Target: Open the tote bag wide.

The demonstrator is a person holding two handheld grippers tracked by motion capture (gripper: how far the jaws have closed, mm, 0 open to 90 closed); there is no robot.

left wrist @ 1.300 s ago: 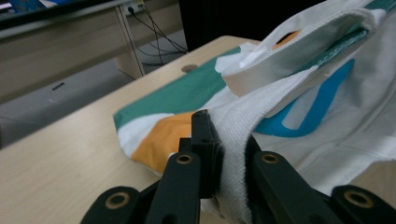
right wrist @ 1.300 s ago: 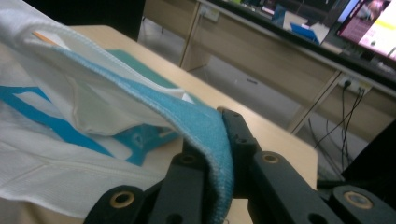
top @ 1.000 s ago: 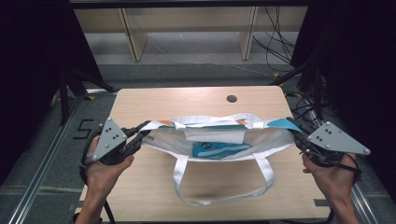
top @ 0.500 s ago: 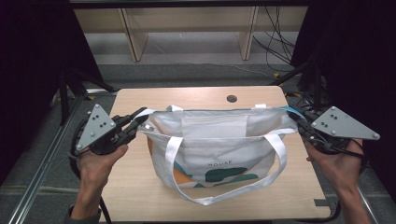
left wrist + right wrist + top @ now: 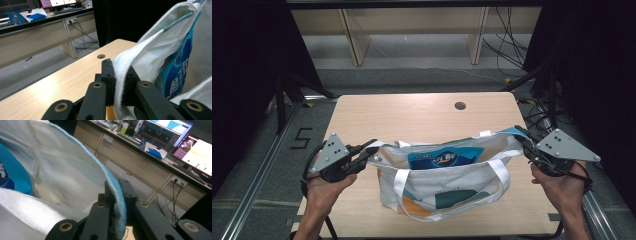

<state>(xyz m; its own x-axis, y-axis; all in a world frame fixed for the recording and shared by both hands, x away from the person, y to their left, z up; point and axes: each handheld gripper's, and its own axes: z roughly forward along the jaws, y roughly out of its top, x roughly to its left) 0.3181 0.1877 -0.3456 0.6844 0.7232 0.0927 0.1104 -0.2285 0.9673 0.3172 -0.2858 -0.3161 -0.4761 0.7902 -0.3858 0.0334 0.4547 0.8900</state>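
A white tote bag (image 5: pixel 447 190) with white straps and a teal and orange print hangs over the near half of the wooden table (image 5: pixel 412 117), stretched between the two grippers. A blue packet (image 5: pixel 444 157) stands inside its open mouth. My left gripper (image 5: pixel 371 150) is shut on the bag's left rim; in the left gripper view its jaws pinch the white cloth edge (image 5: pixel 122 75), with the blue packet (image 5: pixel 178 75) to the right. My right gripper (image 5: pixel 519 140) is shut on the right rim; in the right gripper view the teal-trimmed hem (image 5: pixel 117 202) sits between its jaws.
A round cable hole (image 5: pixel 460 105) sits at the table's far right. Beyond the table stand wooden shelf legs (image 5: pixel 354 42) and loose cables (image 5: pixel 512 45). Dark frames flank both sides. Desks with lit monitors (image 5: pixel 192 150) lie behind the right gripper.
The bag has gone from lying flat on the table to hanging upright between the grippers. Both hands drew nearer to the front edge, and the packet now shows in the open mouth.
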